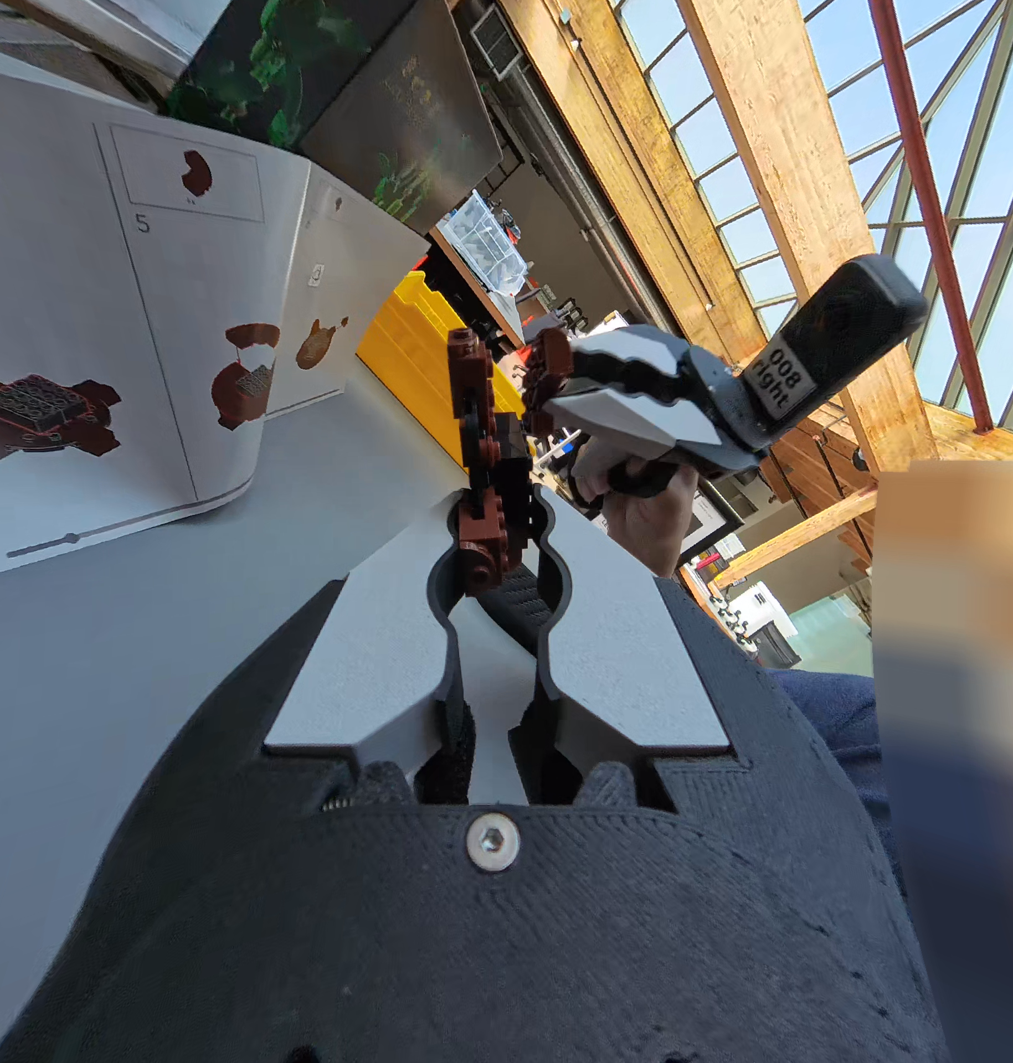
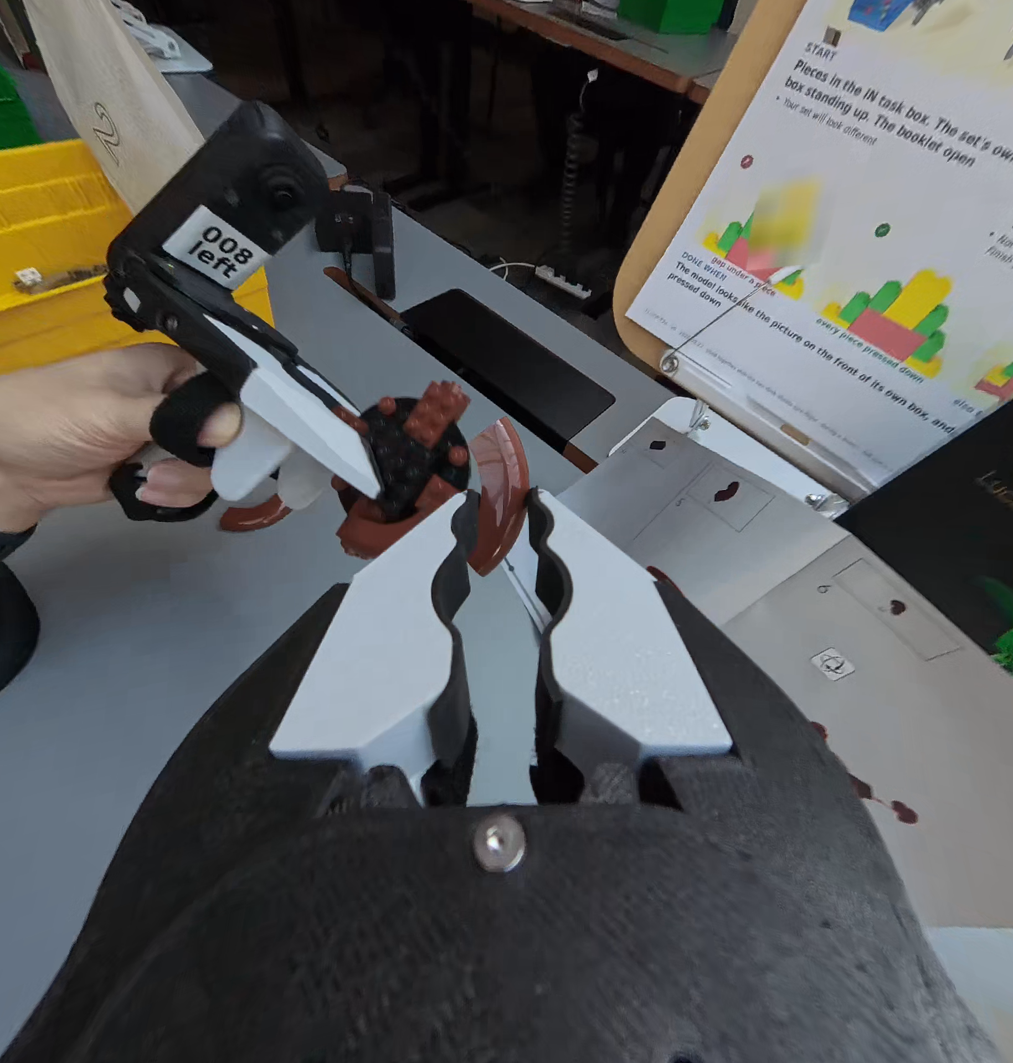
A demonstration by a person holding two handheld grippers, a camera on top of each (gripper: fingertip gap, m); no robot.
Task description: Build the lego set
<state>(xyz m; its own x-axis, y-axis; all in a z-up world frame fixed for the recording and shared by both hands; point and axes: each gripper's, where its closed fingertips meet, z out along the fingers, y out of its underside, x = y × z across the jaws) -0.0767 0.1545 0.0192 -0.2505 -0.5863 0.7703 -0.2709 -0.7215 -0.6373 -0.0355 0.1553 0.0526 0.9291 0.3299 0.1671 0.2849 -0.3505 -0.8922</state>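
My left gripper (image 1: 495,506) is shut on the round lego assembly (image 1: 484,437), a black studded disc with reddish-brown pieces, and holds it on edge above the grey table. The right wrist view shows the assembly (image 2: 412,454) face on, with the left gripper (image 2: 371,477) clamped on its rim. My right gripper (image 2: 502,500) is shut on a reddish-brown curved piece (image 2: 504,460) and holds it right beside the assembly's rim. In the left wrist view the right gripper (image 1: 541,385) and its piece (image 1: 544,362) sit against the assembly's upper right.
An open instruction booklet (image 1: 147,345) lies on the table (image 2: 118,633). A yellow bin (image 2: 32,241) stands behind. Another brown curved piece (image 2: 256,515) lies under the left hand. A clipboard with a sheet (image 2: 837,230), a black box (image 2: 981,517) and a black flat device (image 2: 504,356) are to the right. Spacing between my two grippers at the tips: around 6 cm.
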